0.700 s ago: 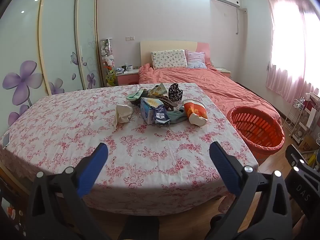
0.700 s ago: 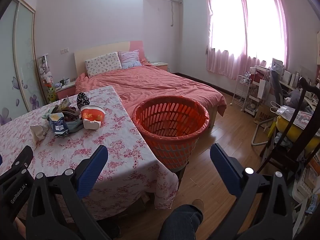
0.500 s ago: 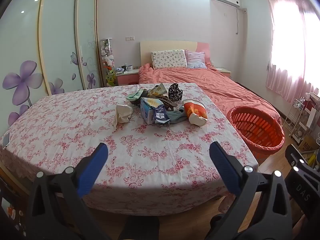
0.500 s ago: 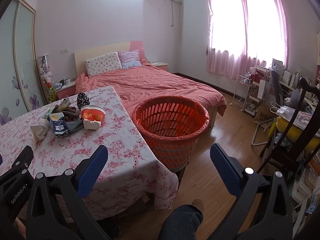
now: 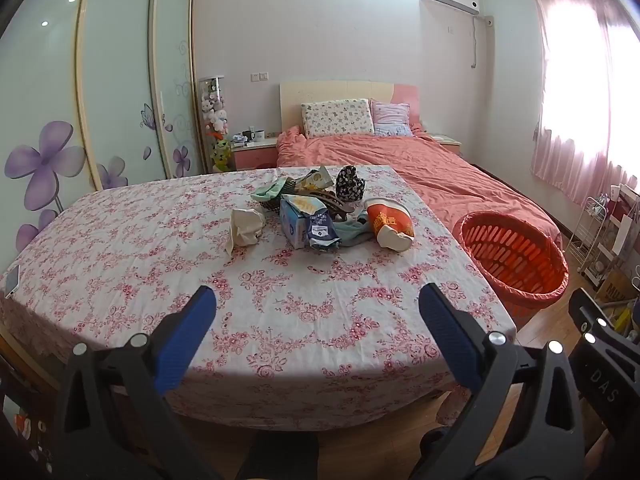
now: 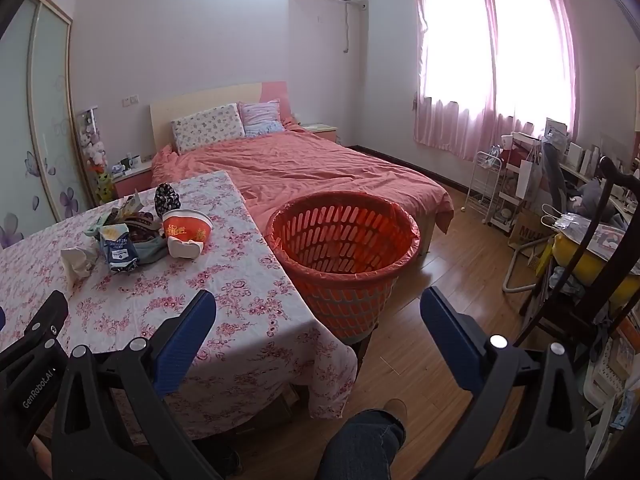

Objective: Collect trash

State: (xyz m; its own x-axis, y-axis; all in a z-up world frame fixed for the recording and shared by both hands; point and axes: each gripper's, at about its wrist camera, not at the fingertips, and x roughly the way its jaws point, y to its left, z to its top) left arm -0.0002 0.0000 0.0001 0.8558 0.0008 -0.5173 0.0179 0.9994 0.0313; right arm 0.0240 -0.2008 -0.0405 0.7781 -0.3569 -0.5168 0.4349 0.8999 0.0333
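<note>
On the bench (image 5: 280,300) the trash pile (image 5: 320,212) sits untouched, basket (image 6: 344,248) looks empty, left tool (image 5: 316,332) and right tool (image 6: 318,332) both gape wide, holding nothing: task not begun.

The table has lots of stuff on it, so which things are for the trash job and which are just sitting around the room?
For the job:
- noodle cup
- snack bag
- crumpled paper
- small box
- orange basket
- left gripper and right gripper, both open and empty

Just lying about:
- bed
- pillows
- stuffed toys
- curtains
- phone
</note>
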